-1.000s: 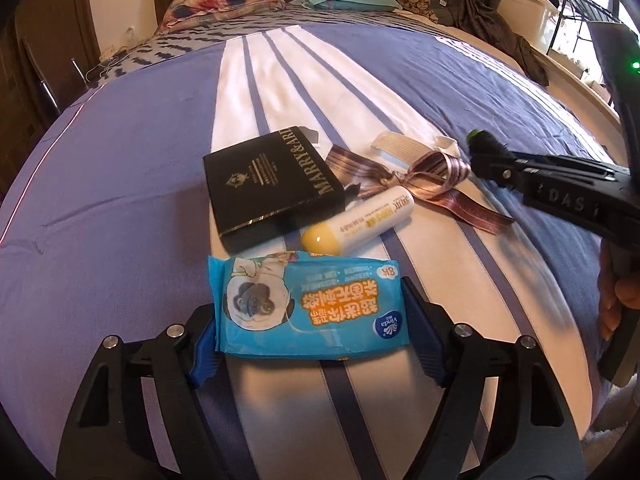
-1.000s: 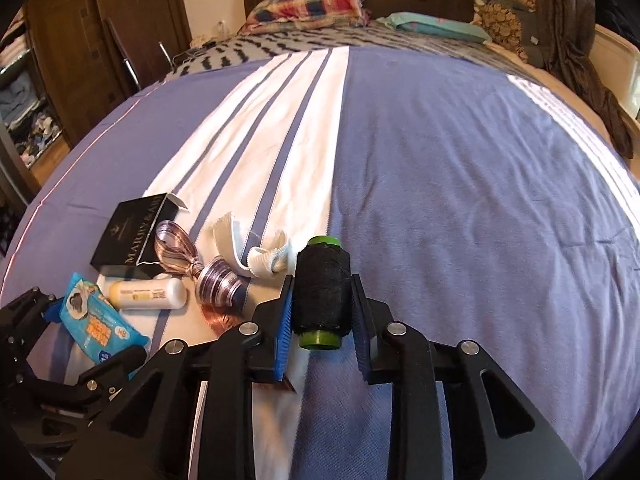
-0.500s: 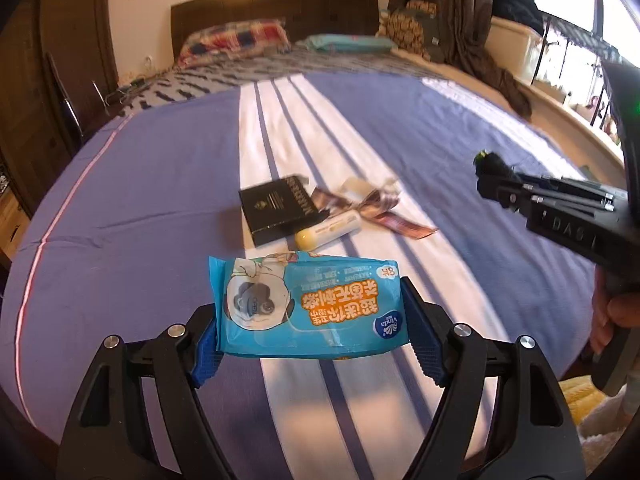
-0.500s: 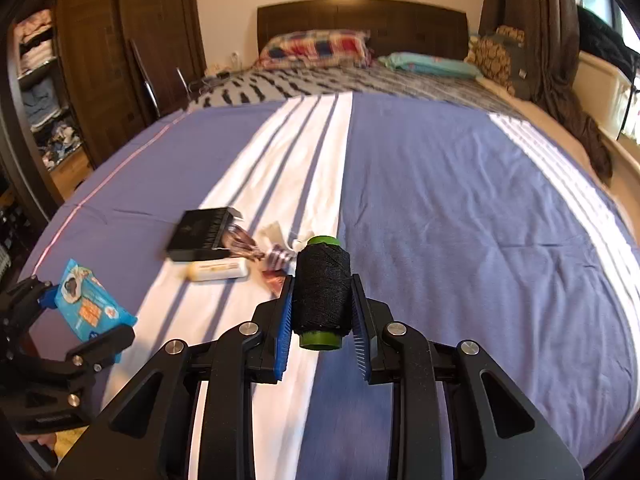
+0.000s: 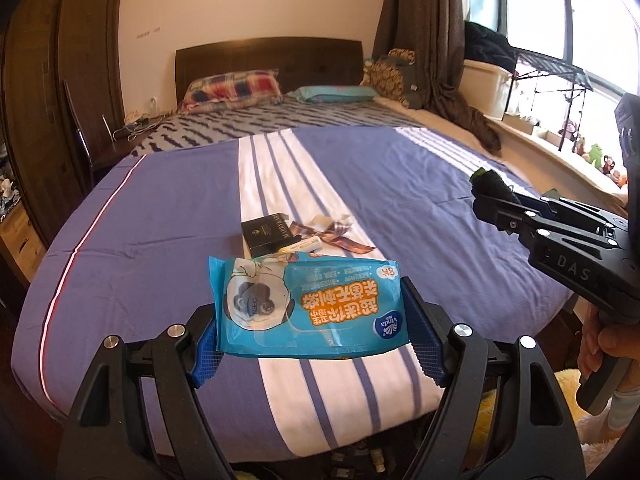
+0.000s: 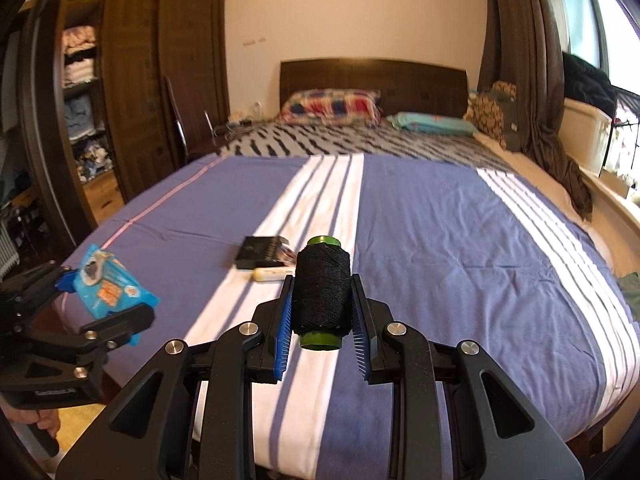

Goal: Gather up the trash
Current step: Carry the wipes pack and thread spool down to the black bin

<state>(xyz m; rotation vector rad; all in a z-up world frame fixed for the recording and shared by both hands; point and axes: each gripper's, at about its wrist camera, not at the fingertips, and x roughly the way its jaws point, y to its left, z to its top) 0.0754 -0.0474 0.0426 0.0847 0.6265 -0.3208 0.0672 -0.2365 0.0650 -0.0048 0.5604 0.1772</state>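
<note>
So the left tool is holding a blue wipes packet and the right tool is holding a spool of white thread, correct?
Not quite: the thread is black, not white. The right wrist view shows the right tool shut on a spool of black thread with green ends. The left tool does hold the blue wipes packet.

bright blue wet-wipe pack (image 5: 308,308) with orange lettering; black thread spool (image 6: 322,290) with green ends; black box (image 5: 266,231); brown striped ribbon (image 5: 336,236); purple-blue bedspread (image 5: 400,184) with white stripes; red-blue plaid pillow (image 5: 234,88).
</note>
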